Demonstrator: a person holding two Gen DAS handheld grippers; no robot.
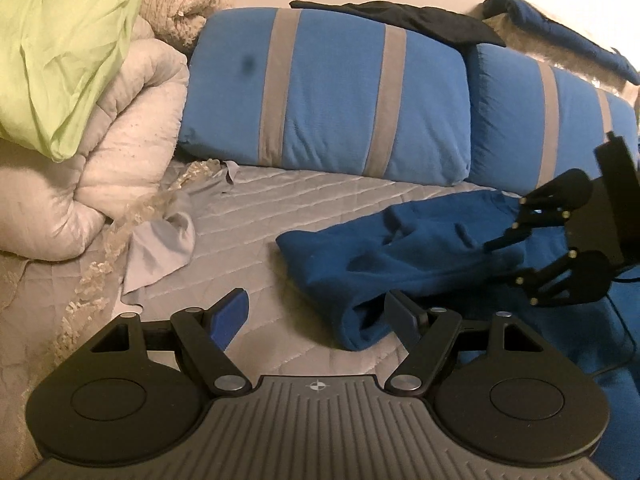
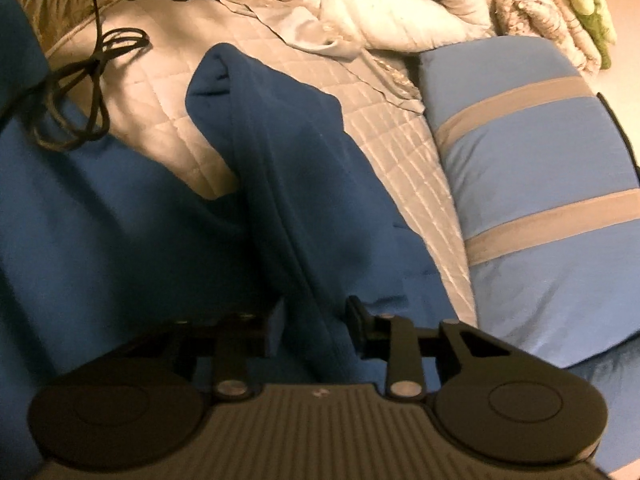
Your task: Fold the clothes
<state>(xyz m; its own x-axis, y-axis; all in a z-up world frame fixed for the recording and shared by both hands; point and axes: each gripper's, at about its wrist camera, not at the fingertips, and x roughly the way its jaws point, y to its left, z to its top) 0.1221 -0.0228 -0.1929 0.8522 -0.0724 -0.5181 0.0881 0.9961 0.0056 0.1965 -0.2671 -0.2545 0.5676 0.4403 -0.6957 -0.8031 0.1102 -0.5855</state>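
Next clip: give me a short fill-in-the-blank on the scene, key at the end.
1. The garment being folded is coloured ____.
2. The left gripper has its jaws ____.
3. The pillow has stripes coloured ____.
4. A fold of the garment sits between the fingers of the ____ gripper.

Missing words: blue; open; grey; right

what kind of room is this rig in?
Most likely a bedroom, working on a bed. A quilted grey bedspread covers the surface, two blue pillows with grey stripes line the far edge, and a rolled white comforter is piled beside them. The blue garment lies on the bedspread.
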